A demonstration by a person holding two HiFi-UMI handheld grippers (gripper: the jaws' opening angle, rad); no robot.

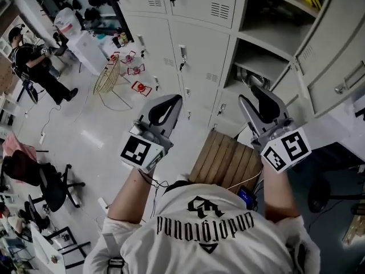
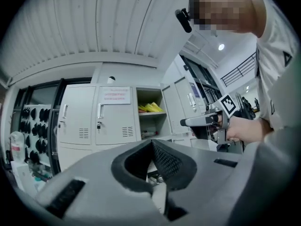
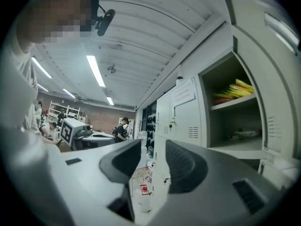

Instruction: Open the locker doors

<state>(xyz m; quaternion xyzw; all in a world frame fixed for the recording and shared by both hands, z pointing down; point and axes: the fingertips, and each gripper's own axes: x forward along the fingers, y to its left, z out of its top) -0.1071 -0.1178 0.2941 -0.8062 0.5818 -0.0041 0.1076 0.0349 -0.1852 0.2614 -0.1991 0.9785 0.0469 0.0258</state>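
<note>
Closed door [image 1: 197, 67]: its handle [image 1: 182, 52] sits at 12 o'clock from your left gripper [image 1: 173, 100].
That gripper's jaws are together; your right gripper [image 1: 256, 96] gapes empty, so clamp the handle squarely.

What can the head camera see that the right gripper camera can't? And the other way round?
Only the head view shows the brown slatted wooden board and the black office chair. Only the right gripper view shows the long ceiling lights. Both show the grey metal lockers, the open locker compartment and the right tongs, which are open with nothing between them.
</note>
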